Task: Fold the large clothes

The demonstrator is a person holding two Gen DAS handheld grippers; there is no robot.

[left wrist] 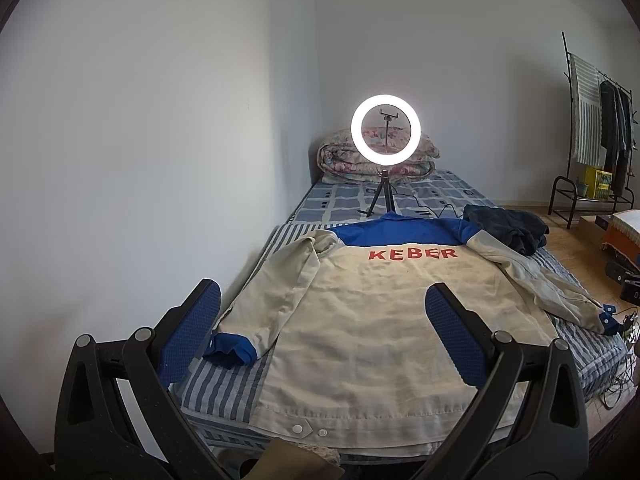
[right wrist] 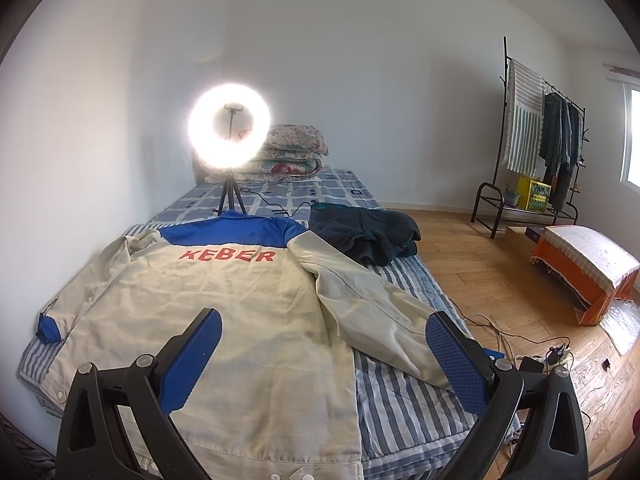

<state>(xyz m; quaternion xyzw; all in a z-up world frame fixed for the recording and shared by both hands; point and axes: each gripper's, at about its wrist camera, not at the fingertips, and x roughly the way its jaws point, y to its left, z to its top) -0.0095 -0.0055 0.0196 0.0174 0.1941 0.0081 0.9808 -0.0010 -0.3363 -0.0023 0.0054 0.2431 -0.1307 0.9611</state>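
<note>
Hovering wide open over the near hem, left gripper [left wrist: 322, 332], blue-padded fingers [left wrist: 191, 332] spread far apart and gripping nothing, touching nothing. Likewise gaping wide, right gripper [right wrist: 324, 356], fingers [right wrist: 456, 360] holding nothing, poised above the lower right part of the garment. Lying flat and back-up between and beyond both pairs of fingers, cream jacket [left wrist: 360, 320] with blue yoke and red "KEBER" lettering, collar pointing away, hem nearest. Stretching out to either side, both sleeves: left sleeve [left wrist: 276, 292] angling down toward its blue cuff just beside the left finger, right sleeve [right wrist: 372, 312] running diagonally toward the right finger. Spreading beneath it all, striped and checked bed [right wrist: 400, 408]. Sitting just past the right shoulder, dark folded garment [right wrist: 364, 236], near but apart from the jacket. Standing beyond the collar, lit ring light [left wrist: 385, 129] on a small tripod, with a folded floral quilt [right wrist: 296, 152] stacking behind it against the wall. Standing well apart across the wooden floor, clothes rack [right wrist: 536, 140] carrying hanging clothes.
</note>
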